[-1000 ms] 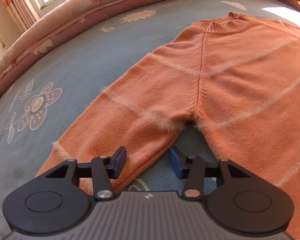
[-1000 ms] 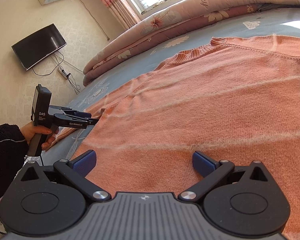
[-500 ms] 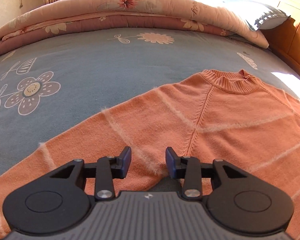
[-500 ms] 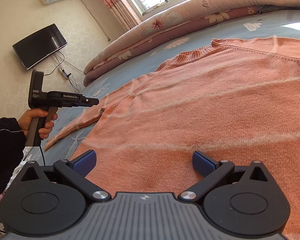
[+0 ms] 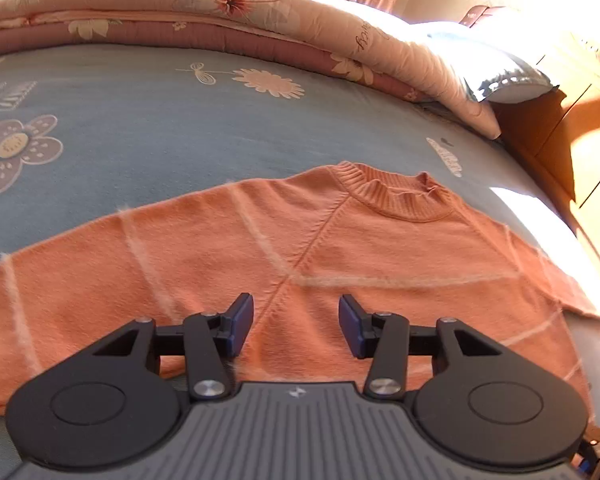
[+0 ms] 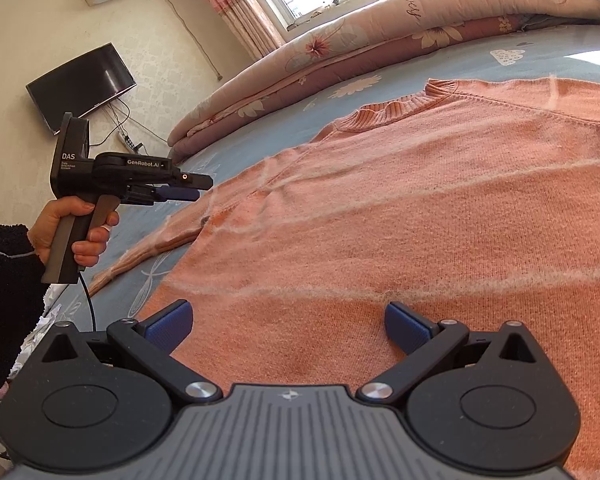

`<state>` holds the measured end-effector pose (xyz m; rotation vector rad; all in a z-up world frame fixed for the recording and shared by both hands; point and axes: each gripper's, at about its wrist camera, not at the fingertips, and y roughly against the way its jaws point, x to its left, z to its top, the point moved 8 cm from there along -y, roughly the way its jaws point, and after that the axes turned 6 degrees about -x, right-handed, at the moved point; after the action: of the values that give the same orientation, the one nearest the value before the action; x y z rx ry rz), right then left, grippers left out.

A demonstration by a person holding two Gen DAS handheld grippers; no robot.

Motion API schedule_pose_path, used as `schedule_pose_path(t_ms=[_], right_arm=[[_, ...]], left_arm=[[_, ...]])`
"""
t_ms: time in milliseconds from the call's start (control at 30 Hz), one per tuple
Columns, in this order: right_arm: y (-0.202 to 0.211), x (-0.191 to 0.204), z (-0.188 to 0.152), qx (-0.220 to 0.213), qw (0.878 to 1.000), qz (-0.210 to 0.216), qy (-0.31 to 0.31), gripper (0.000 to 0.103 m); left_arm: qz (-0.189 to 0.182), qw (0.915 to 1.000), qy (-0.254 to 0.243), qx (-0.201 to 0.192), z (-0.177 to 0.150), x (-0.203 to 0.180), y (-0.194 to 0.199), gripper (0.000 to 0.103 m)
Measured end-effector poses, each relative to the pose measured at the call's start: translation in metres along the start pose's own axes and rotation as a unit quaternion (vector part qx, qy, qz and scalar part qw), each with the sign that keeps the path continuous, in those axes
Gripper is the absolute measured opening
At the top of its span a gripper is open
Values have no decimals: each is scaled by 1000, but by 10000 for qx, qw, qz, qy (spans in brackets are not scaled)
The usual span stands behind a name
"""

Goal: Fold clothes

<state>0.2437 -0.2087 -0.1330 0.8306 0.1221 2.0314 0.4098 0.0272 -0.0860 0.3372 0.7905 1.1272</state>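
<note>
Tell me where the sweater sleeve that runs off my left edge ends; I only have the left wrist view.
Observer: The sleeve ends on the blue sheet, narrow and bunched, near the left tongs.
Operator: Are the left tongs touching it?
Observer: It seems not. They hang in the air above it, jaws opening with nothing between them.
Operator: And the right tongs?
Observer: The right tongs stand open over the lower body of the sweater, gripping nothing.
</note>
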Motion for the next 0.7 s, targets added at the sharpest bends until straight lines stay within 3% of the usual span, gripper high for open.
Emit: schedule_pose_path(t_ms=[33,67,233,433,533,700], right_arm=[[0,0,0,2,10000,-6,14,103],[0,0,0,6,10000,-6,13,103],[1,-1,1,42,10000,24,-85,103],[2,-3,1,55,9998,33,-185,103],[2,-2,1,51,9999,11,-145,103],[1,-1,1,70,9999,-9,-95,103]], left_arm=[[-189,9995,226,99,-4,-5,-9,51],[-149,9993,293,176,-9,-4,-14,51],[423,9973,353,477,-30,8,-35,50],[492,9960,566,493,-39,18,-13,51],[398,9956,652,542,-44,16,-6,61],[498,9954,596,566,-60,16,10,62]])
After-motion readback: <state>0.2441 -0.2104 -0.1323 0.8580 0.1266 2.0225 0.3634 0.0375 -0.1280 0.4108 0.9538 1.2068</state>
